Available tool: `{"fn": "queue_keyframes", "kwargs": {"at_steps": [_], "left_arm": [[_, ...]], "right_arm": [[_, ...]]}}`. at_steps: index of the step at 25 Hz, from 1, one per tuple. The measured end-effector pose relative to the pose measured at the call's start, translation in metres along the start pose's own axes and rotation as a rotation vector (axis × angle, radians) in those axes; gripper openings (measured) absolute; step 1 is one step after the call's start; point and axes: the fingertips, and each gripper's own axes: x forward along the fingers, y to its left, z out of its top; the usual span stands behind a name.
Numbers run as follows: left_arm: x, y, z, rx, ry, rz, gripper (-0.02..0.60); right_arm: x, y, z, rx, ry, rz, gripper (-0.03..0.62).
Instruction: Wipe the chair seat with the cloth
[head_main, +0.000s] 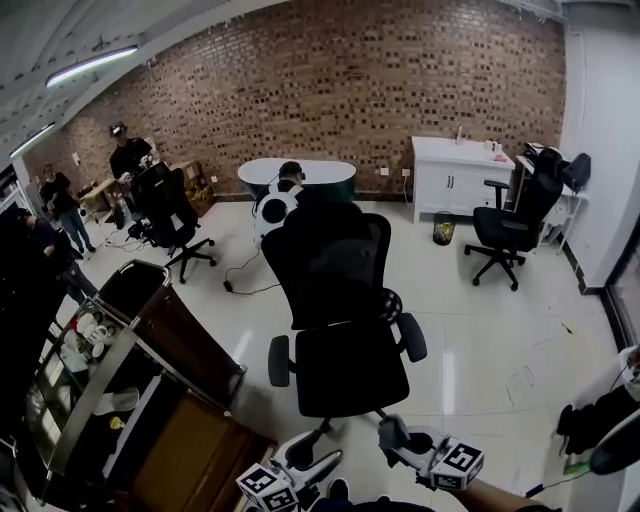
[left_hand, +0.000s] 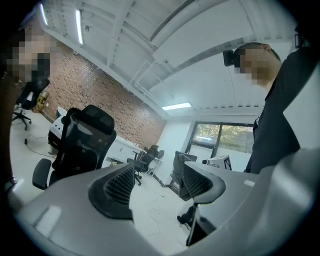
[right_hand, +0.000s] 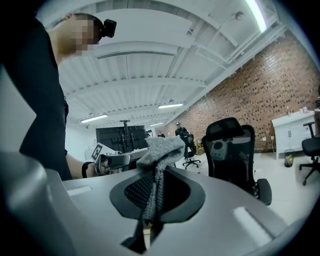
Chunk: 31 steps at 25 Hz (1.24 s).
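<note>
Two grippers parked just short of chair seat (head_main: 350, 372), no contact yet. Right gripper (right_hand: 153, 196) pinching grey cloth (right_hand: 161, 148), ready to wipe; left gripper (left_hand: 158, 186) jaws apart, empty, held clear.

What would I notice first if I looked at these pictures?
A big black office chair stands in the middle of the shiny floor, with a long brick wall behind it. The right gripper pinches a grey cloth between its jaws, while the left gripper is open and empty.
</note>
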Motion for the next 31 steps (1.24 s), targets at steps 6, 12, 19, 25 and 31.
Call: {"fn": "queue_keyframes", "kwargs": {"at_steps": [6, 12, 19, 25, 31], "left_arm": [[-0.025, -0.024, -0.004, 0.014, -0.017, -0.025, 0.330], [-0.042, -0.036, 0.010, 0.058, -0.022, -0.063, 0.330], [-0.054, -0.036, 0.016, 0.081, -0.036, -0.067, 0.330], [-0.051, -0.046, 0.019, 0.075, -0.023, -0.068, 0.333], [-0.048, -0.052, 0.023, 0.088, -0.032, -0.061, 0.333]], "right_arm": [[-0.014, 0.028, 0.001, 0.035, -0.042, -0.029, 0.029], [-0.004, 0.047, 0.018, -0.024, -0.085, -0.047, 0.029], [-0.008, 0.056, 0.018, -0.069, -0.085, -0.056, 0.029], [-0.014, 0.060, 0.027, -0.047, -0.096, -0.067, 0.029], [-0.022, 0.055, 0.024, -0.035, -0.089, -0.079, 0.029]]}}
